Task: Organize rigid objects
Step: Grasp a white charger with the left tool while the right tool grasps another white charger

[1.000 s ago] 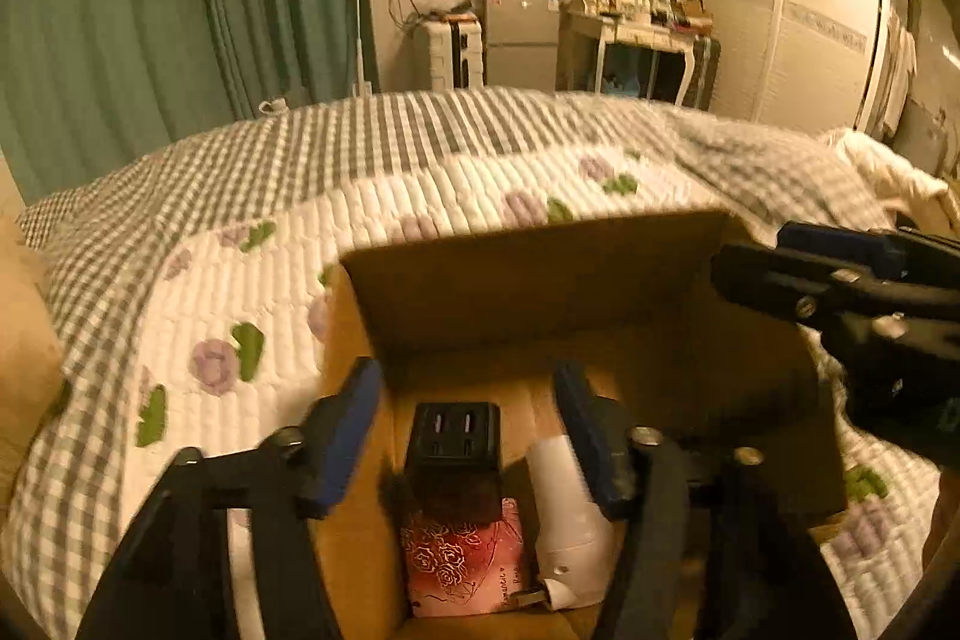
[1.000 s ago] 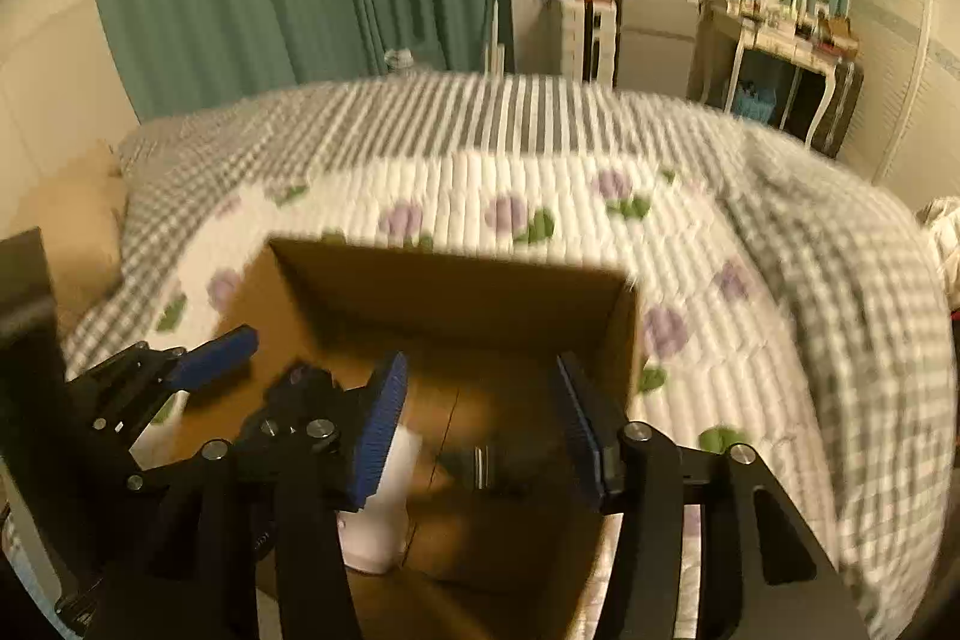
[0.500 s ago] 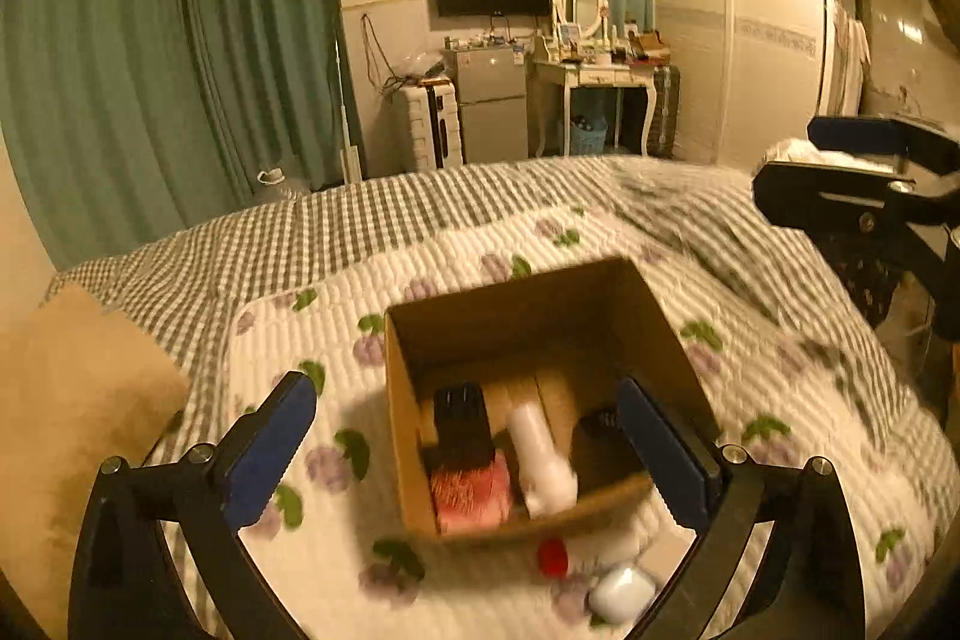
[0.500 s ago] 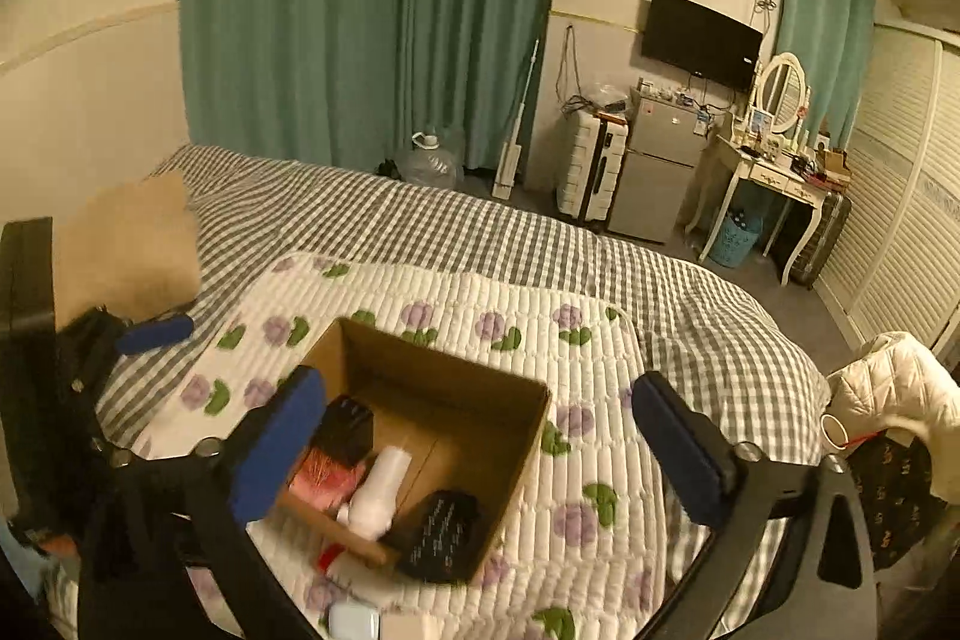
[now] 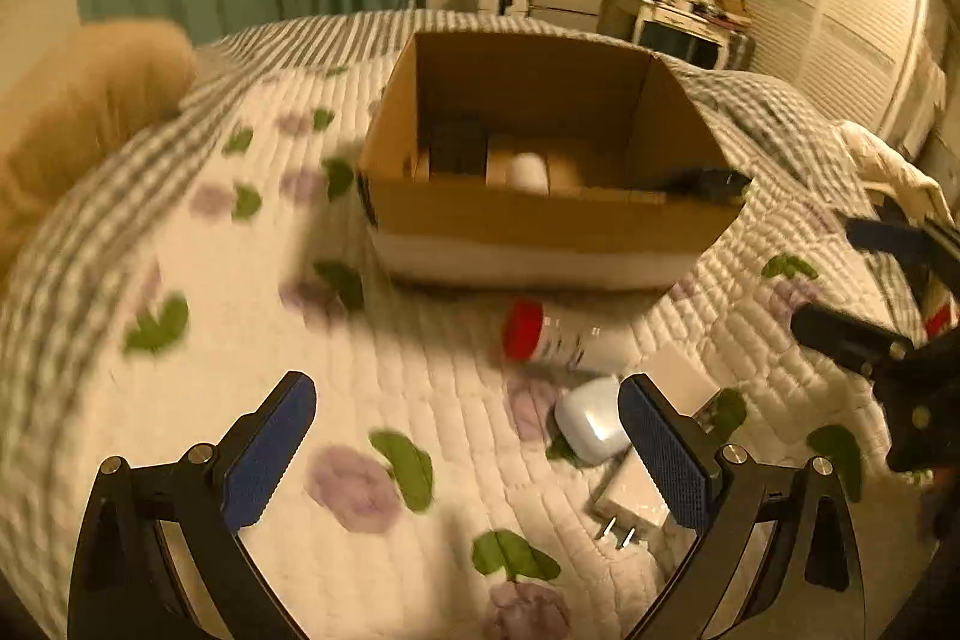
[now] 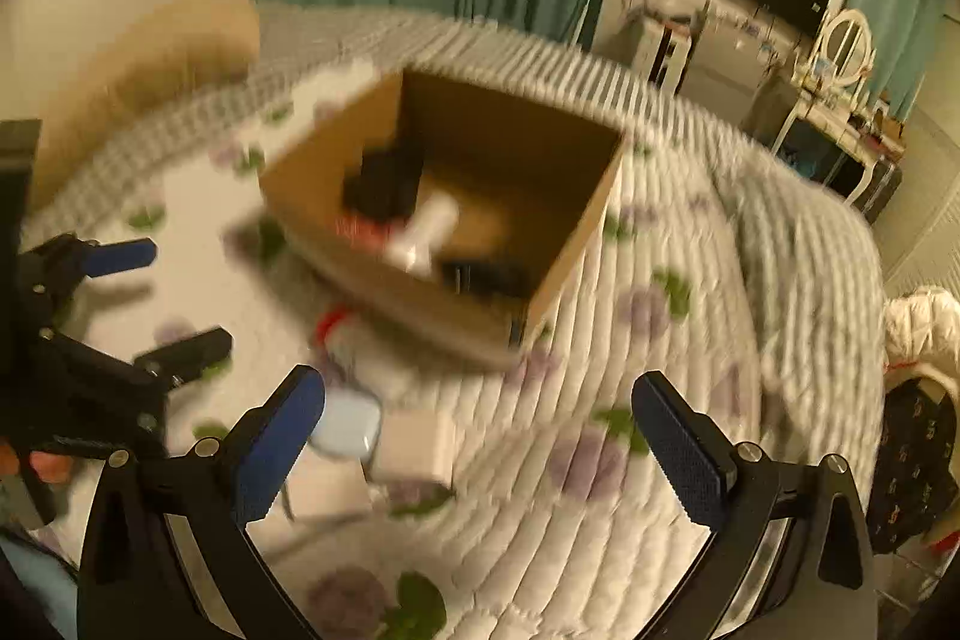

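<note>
Left gripper [image 5: 465,436] jaws apart, empty, cardboard box [image 5: 540,226] at 12 o'clock, red-capped bottle [image 5: 540,337] between — right gripper [image 6: 480,436] jaws apart, empty, box interior visible only in the right wrist view.

Cardboard box [image 5: 540,220] matt brown corrugated paper, with a white band along its front base. Quilt [image 5: 300,310] soft stitched cotton-look cloth, matt, with printed purple flowers and green leaves; checked blanket [image 5: 336,34] woven cloth. Earbud case [image 5: 591,427] smooth glossy white plastic. Charger [image 5: 630,490] smooth white plastic with bare metal prongs. Bottle [image 5: 558,337] pale with a red plastic cap, blurred, probably plastic. Left tongs [image 5: 468,454] matt black plastic with metal screws and blue ribbed rubbery pads [image 5: 666,460]; right tongs [image 6: 480,442] alike.
</note>
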The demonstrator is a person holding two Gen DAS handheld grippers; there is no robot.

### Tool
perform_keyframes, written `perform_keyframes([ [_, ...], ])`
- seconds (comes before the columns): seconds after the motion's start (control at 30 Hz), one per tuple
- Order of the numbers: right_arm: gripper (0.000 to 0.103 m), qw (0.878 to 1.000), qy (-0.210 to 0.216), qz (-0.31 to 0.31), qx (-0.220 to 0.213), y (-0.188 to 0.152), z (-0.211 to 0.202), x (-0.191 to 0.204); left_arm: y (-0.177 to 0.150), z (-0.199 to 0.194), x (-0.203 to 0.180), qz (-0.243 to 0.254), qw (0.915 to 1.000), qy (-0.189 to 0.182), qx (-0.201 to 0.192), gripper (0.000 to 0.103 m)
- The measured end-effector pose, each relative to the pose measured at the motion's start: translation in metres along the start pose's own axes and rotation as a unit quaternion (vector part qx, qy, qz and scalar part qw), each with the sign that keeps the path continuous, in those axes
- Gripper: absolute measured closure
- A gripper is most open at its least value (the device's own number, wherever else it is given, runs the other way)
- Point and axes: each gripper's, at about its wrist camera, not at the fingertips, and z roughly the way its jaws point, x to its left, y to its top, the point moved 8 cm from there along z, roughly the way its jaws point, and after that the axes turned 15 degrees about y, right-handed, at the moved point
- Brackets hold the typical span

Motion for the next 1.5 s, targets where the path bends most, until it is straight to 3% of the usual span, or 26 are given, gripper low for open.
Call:
perform_keyframes([
  [0.07, 0.0, 1.0, 0.013, 0.009, 0.007, -0.014, 0.006, -0.003, -0.015, 0.005, -0.007, -0.002, 1.0, 0.004, 0.008, 0.0],
  [0.2, 0.0, 0.999, 0.035, 0.012, 0.013, -0.027, 0.008, -0.003, -0.044, 0.014, -0.04, 0.046, 0.998, -0.026, 0.033, 0.0],
  [0.5, 0.0, 0.997, 0.034, -0.025, 0.064, -0.034, 0.025, -0.004, -0.065, 0.017, -0.083, 0.078, 0.9909, -0.091, 0.06, 0.008],
  [0.6, 0.0, 0.997, 0.037, -0.018, 0.071, -0.036, 0.03, -0.007, -0.067, 0.024, -0.092, 0.075, 0.9871, -0.119, 0.075, 0.017],
  [0.77, 0.0, 0.996, 0.037, -0.015, 0.075, -0.037, 0.032, -0.008, -0.069, 0.024, -0.103, 0.081, 0.9786, -0.167, 0.088, 0.048],
  [0.93, 0.0, 0.996, 0.034, -0.018, 0.08, -0.037, 0.034, -0.007, -0.066, 0.019, -0.093, 0.072, 0.9806, -0.164, 0.081, 0.056],
  [1.23, 0.0, 0.994, 0.026, -0.039, 0.095, -0.036, 0.043, -0.001, -0.034, -0.005, -0.049, 0.044, 0.9953, -0.083, 0.023, 0.059],
  [1.5, 0.0, 0.988, 0.024, -0.067, 0.139, -0.036, 0.067, 0.013, -0.027, 0.018, -0.012, 0.022, 0.9992, -0.006, 0.033, 0.059],
])
